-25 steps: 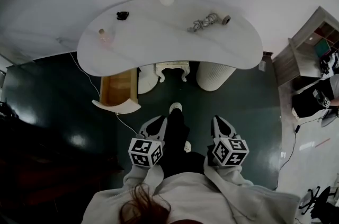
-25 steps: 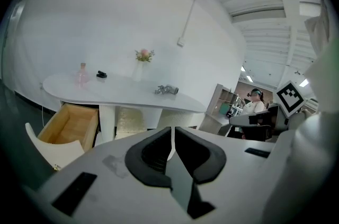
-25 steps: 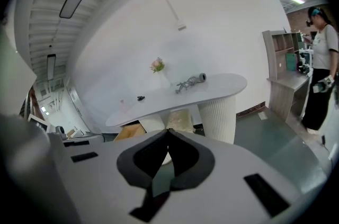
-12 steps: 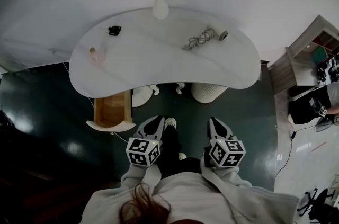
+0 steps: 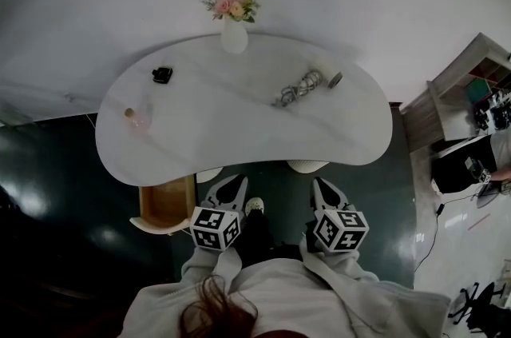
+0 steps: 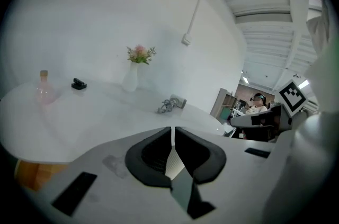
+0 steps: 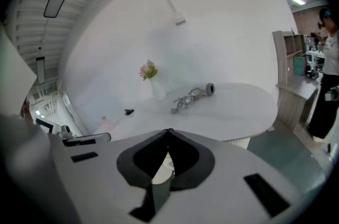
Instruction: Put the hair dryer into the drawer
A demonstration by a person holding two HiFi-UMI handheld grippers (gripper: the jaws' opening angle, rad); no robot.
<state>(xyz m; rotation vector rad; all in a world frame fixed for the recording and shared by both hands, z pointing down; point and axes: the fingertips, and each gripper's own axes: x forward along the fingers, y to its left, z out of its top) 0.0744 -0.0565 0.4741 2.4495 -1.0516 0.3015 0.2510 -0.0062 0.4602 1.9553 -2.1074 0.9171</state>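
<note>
Head view | kidney-shaped white table (image 5: 223,133) | wooden drawer (image 5: 166,204) | grey hair dryer (image 5: 307,82)

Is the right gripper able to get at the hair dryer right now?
Probably yes: only bare table lies between the right gripper and the hair dryer, though its jaws are shut and it would have to stretch well across.

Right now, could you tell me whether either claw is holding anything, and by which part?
Nothing is held: the left claw and the right claw are both shut and empty.
</note>
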